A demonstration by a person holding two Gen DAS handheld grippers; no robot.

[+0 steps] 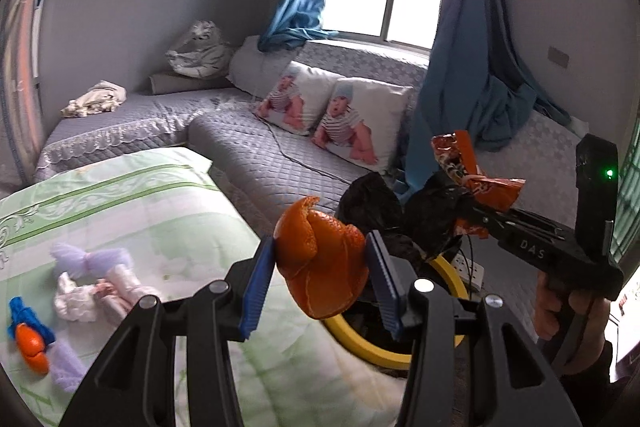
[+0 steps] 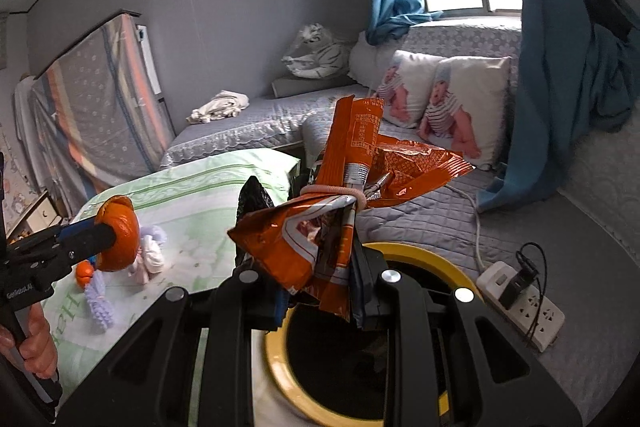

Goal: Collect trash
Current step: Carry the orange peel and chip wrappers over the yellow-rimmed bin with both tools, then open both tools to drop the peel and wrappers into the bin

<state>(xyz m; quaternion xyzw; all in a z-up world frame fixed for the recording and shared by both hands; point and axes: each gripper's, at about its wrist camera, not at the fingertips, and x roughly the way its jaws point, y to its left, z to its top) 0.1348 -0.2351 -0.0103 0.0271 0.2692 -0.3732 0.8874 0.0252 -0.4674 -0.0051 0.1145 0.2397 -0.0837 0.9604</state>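
The left gripper is clamped on a piece of orange peel, held above the green quilt. The right gripper pinches a crumpled orange snack wrapper, bound with a pink hair tie, over the yellow-rimmed trash bin lined with a black bag. Another peel lies on the quilt.

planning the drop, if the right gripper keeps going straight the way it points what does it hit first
Probably the gray quilted sofa cover beyond the yellow-rimmed bin; the right gripper, holding the orange snack wrapper, points over the bin. Depth is unclear.
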